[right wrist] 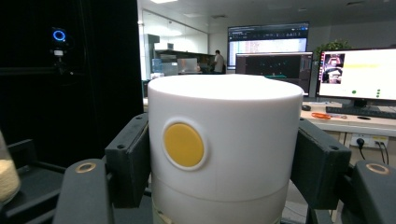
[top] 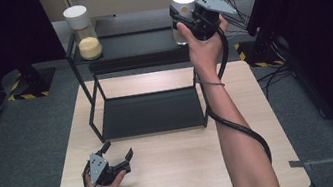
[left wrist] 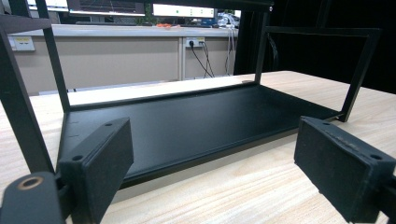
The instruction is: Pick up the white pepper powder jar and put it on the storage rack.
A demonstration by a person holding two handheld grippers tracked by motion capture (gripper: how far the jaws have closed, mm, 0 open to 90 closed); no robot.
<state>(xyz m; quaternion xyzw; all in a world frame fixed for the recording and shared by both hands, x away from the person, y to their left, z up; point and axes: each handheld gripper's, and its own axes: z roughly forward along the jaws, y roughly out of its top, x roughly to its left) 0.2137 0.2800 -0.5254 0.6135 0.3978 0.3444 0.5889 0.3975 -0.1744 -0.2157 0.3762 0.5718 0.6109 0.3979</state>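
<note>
While the left gripper (top: 117,163) rests spread on the table (top: 177,173), the right gripper (right wrist: 219,163) pinches the jar's smooth white lid (right wrist: 224,135); it looks slippery, probably glass below.

A two-tier rack (top: 149,111) is set on the desk (top: 177,173), toward its far side. On the top shelf (top: 131,43), one jar (top: 82,32) is placed at the left end and another container (top: 180,7) at the right end, well apart.
</note>
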